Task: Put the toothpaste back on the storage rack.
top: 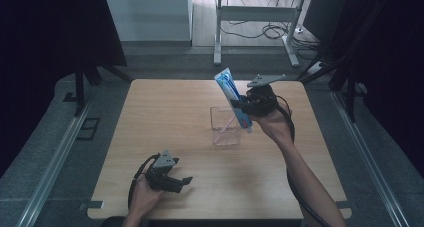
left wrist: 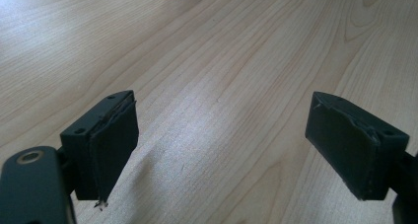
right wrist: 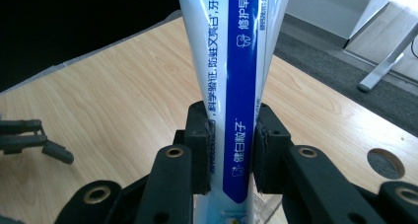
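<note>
Hanging tilted above the clear cup (top: 226,126), the toothpaste tube (top: 231,92) is clamped in the right tool (top: 243,104); lower it straight, cap probably downward. The left tool (top: 176,183) idles, jaws apart, near the surface (top: 165,117).

The toothpaste tube (top: 231,94) is blue and white with printed Chinese text. It stands tilted, its flat crimped end uppermost, directly above the clear plastic cup (top: 225,132) with its lower end at the cup's rim. A pink toothbrush (top: 224,125) leans inside the cup.
</note>
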`<state>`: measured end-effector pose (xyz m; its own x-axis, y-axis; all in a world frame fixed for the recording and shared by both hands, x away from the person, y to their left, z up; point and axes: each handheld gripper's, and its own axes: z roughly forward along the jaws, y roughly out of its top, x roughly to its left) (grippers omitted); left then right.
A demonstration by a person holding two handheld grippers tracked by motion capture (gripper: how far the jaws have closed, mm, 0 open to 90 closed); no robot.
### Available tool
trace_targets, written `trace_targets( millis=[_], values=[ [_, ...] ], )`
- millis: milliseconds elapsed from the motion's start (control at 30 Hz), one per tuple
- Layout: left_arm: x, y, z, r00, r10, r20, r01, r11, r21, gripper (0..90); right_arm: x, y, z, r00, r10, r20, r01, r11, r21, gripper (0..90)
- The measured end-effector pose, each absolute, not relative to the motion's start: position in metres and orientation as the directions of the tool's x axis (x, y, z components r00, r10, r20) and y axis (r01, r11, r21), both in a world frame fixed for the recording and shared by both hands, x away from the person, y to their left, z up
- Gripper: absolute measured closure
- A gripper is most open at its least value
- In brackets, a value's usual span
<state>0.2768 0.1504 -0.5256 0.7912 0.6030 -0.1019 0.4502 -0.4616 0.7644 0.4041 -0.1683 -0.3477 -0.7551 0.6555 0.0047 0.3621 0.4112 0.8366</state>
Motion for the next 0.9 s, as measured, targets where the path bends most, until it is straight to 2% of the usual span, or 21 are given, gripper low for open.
trace_targets(
  millis=[900],
  values=[
    [0.277,0.151,-0.526,0.791,0.603,-0.106,0.453,-0.459,0.764,13.0,0.436,-0.143,-0.376,-0.736,0.677,0.000,0.353,0.383,0.854,72.8]
  ],
)
